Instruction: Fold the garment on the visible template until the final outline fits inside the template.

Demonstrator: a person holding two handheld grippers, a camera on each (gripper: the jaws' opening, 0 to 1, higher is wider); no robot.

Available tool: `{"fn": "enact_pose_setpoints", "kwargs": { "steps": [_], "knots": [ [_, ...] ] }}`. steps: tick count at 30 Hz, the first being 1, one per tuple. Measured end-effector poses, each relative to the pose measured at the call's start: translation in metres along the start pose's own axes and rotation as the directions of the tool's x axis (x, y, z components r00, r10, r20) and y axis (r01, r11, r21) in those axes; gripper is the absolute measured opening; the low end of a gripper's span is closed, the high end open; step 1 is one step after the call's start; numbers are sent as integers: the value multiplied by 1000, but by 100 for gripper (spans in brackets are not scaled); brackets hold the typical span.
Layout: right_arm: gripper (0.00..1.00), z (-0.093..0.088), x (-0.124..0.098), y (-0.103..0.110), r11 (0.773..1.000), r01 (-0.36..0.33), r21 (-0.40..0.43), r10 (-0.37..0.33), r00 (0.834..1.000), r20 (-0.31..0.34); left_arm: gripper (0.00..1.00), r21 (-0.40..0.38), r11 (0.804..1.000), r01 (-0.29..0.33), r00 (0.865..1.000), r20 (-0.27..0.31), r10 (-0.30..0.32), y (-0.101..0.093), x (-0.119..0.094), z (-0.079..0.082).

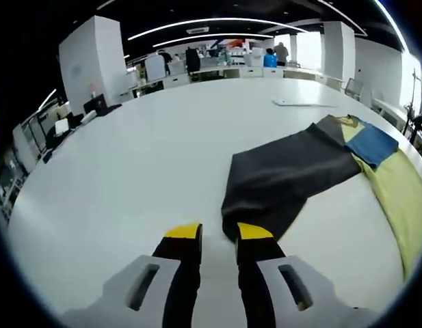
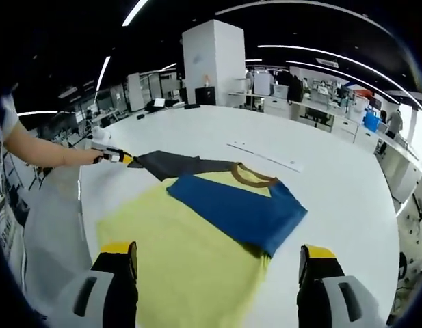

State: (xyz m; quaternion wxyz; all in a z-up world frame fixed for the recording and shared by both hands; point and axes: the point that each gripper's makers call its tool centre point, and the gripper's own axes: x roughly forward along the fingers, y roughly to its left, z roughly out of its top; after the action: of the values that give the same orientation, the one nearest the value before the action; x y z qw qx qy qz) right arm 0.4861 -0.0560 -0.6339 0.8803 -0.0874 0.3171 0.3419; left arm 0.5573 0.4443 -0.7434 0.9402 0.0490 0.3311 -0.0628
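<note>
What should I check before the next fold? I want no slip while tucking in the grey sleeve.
1. Left gripper at the grey sleeve cuff: ok, tips at its edge.
2. Left grip closed on cloth: not ok, jaws look apart.
3. Right gripper open over the yellow shirt body: ok.
4. Blue sleeve folded onto the body: ok.
5. Template outline: cannot tell.
6. White table around the sleeve: ok, bare.

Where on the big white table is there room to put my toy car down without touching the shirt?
The white table is bare beside the grey sleeve, out to its far edge, and between the shirt's collar and the flat white strip. It is crowded where the yellow shirt lies, with the left gripper at the sleeve's end.
</note>
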Motion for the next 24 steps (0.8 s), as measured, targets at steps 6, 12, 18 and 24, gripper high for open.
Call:
{"fn": "enact_pose_setpoints", "kwargs": {
  "steps": [6, 12, 18, 24],
  "knots": [
    [97, 4, -5, 3, 999, -9, 34, 7, 999, 40, 7, -22, 1000, 9, 1000, -15, -9, -3, 5, -3],
    [96, -2, -7, 5, 1000, 3, 15, -4, 999, 36, 0, -36, 999, -12, 1000, -3, 12, 5, 8, -2],
    [95, -12, -10, 4, 999, 17, 29, -17, 1000, 21, 0, -66, 998, -20, 1000, -20, 18, 1, 4, -6],
    [98, -9, -14, 6, 999, 15, 30, -16, 999, 41, 0, -127, 992, -16, 1000, 3, 17, -2, -3, -3]
  ]
}}
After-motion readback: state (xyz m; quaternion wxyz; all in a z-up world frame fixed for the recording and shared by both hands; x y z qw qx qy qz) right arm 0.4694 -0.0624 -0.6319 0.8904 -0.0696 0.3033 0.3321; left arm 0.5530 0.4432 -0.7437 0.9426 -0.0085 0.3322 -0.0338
